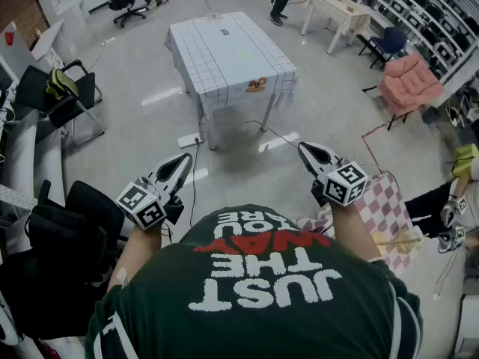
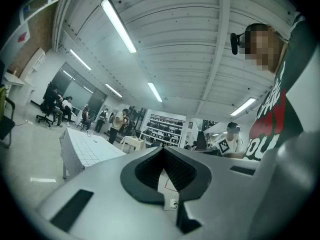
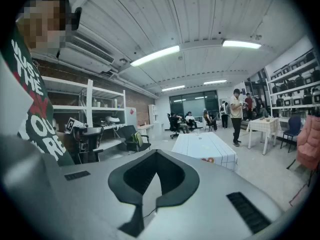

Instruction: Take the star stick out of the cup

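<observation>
The table (image 1: 196,51) with the squared cloth is well ahead of the person. The left gripper (image 1: 182,160) and right gripper (image 1: 302,147) are far short of the table, both closed tight and holding nothing. The cup and star stick are too small to pick out; maybe they are on the table. Best to walk close, find the cup, then open one gripper.
</observation>
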